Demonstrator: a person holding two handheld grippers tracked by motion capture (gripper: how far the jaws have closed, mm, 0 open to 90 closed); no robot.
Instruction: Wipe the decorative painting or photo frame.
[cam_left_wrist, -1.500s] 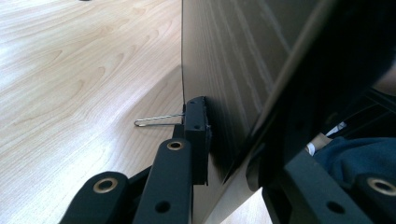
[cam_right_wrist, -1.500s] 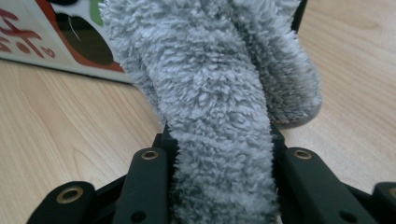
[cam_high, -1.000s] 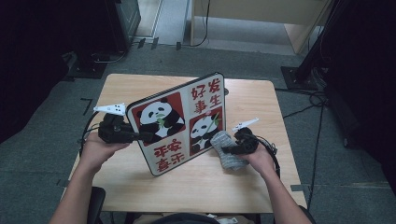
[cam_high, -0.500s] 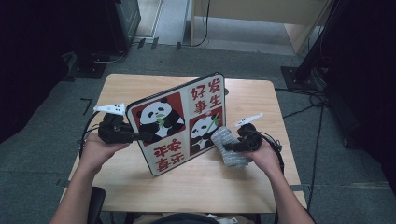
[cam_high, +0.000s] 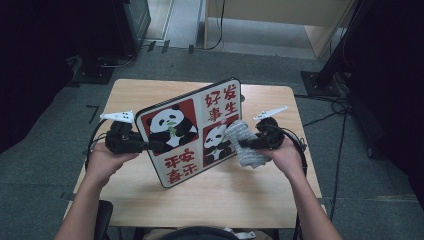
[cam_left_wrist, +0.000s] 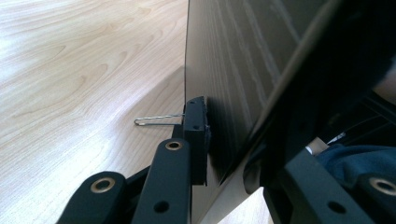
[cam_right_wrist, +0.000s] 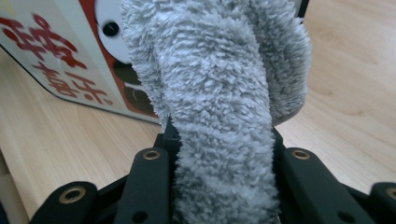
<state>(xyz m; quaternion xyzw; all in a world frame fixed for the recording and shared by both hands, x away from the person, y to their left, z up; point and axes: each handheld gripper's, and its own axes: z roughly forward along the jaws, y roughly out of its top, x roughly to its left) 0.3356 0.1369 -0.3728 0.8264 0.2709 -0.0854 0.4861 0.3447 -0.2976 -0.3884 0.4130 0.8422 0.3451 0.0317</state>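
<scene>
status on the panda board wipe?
Done: left gripper clamps the panda board's edge, propping it tilted on the table. In hand: right gripper, shut on the grey fluffy cloth, presses it on the board's face. Left: the wiping; coverage can't be judged.

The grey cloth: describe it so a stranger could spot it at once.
Start at the wooden table, where a panda board is propped up at an angle. At the board's right edge, the right hand-held gripper is shut on the grey cloth, which touches the board's face. It is the one soft, fluffy thing; everything nearby is hard and flat.
</scene>
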